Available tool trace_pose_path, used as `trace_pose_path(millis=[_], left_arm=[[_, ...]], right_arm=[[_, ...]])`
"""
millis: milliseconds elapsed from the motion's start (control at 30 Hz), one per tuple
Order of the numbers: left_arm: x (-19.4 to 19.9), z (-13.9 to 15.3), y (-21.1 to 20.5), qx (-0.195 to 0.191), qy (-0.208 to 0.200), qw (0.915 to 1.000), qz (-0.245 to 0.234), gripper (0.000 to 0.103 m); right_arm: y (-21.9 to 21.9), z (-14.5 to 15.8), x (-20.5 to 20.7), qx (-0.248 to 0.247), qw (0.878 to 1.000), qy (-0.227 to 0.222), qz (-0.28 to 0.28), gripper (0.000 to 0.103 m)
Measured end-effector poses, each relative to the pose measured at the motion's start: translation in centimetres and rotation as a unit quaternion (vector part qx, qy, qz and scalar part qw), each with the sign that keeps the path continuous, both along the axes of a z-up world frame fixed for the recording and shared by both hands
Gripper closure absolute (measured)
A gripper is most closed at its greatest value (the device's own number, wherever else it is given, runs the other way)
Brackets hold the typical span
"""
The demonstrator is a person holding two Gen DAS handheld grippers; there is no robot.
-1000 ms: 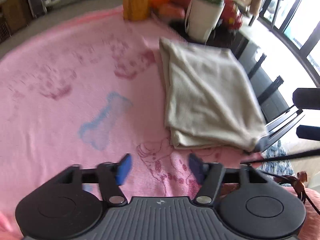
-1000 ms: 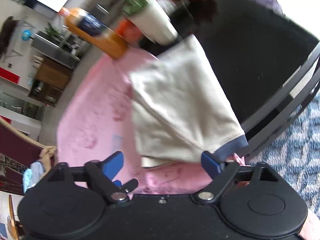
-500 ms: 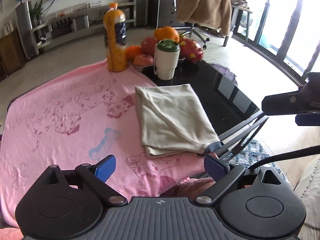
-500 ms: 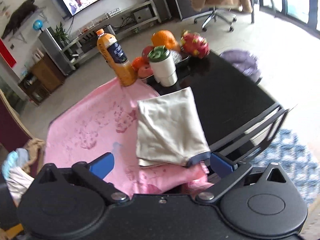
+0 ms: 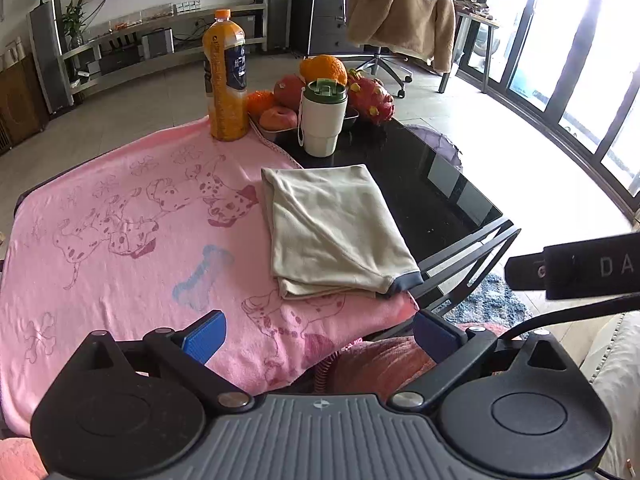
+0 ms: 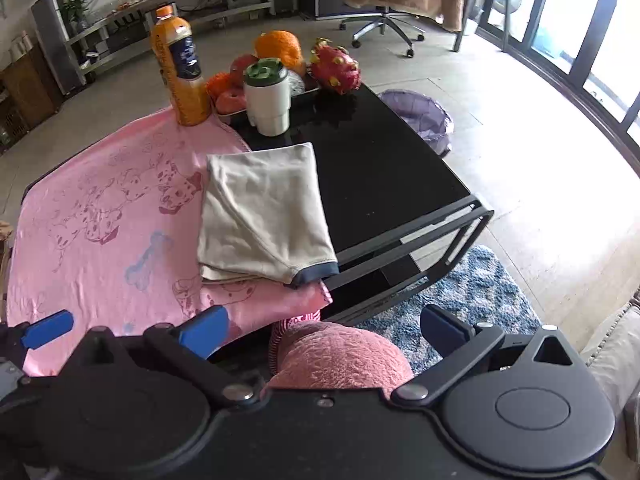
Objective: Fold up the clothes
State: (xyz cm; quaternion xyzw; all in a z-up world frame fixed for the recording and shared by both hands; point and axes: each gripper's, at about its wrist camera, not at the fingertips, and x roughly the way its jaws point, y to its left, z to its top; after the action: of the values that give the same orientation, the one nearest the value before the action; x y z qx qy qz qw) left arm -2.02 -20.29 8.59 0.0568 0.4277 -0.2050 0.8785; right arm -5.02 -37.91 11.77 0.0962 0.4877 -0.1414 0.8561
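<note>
Fingers on the left gripper (image 5: 318, 336) and right gripper (image 6: 324, 326) were spread wide, empty; the folded beige cotton garment (image 5: 332, 228) lay well ahead of them.

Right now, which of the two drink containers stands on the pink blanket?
The orange juice bottle: its base sits on the blanket's far corner. The white tumbler with the green lid stands beside it on the bare black table.

Folded garment (image 5: 334, 228) on blanket (image 5: 120, 220) ahead of me, its right part over bare table (image 5: 432, 184) — bottle (image 5: 225, 76), cup (image 5: 322, 120), fruit tray (image 5: 280, 130) behind it.
</note>
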Motion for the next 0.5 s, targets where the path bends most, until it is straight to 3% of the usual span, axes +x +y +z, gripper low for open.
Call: trace_pose_path(millis=[500], left_arm=[[-0.36,0.05,-0.31,0.001,0.003,1.0000,0.002,0.002]], right_arm=[[-0.30,-0.42,-1.08,0.039,0.999,-0.007,-0.009,0.000]])
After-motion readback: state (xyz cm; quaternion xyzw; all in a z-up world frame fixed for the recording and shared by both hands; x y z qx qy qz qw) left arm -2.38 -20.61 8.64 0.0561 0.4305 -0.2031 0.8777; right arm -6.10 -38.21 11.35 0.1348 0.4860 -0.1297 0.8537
